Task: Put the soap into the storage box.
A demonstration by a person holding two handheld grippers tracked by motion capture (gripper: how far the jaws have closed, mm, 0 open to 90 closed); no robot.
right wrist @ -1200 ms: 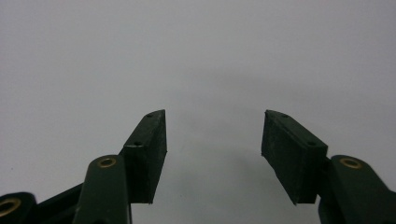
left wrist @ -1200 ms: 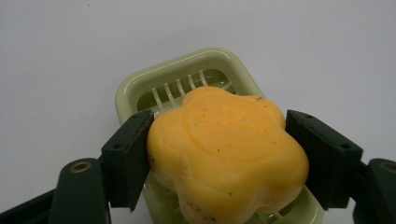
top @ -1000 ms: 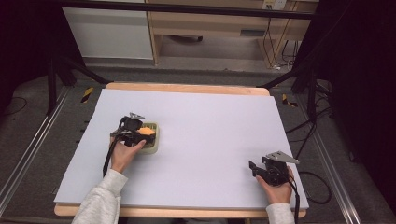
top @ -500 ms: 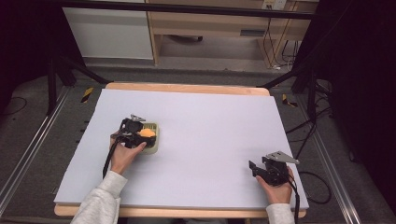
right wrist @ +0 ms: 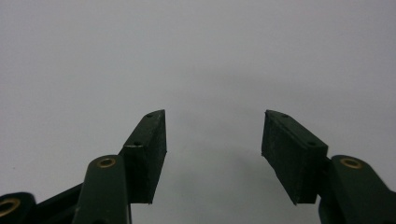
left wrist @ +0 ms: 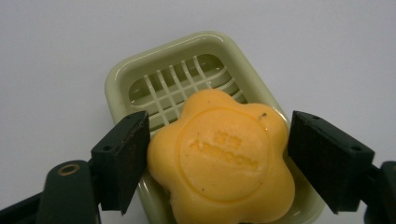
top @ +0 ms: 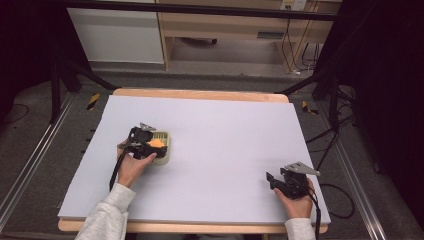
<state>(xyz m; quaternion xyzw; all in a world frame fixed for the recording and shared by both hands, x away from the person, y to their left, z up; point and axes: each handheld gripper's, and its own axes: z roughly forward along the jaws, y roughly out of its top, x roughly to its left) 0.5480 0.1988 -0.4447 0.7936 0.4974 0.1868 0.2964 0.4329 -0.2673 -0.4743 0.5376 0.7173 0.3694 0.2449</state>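
Step in hand: release. Orange soap (left wrist: 222, 158) seated in green soap dish (left wrist: 140, 74) on tabletop (top: 230, 125). Left hand-held gripper (left wrist: 217, 163) jaws just opening, pads clear of soap between them. Right hand-held gripper (right wrist: 212, 154) wide, empty. Next move: withdraw left upward without nudging dish.

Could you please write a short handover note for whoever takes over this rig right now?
Left claw: jaws have just been opening; they flank the orange flower-shaped soap, a gap showing at the right pad.
Right claw: open, empty, resting over the bare table near its front right corner.
Soap lies in the green soap dish, over its slatted bottom.
Done: soap placed in the dish.
Left: probably just withdrawing the left claw.
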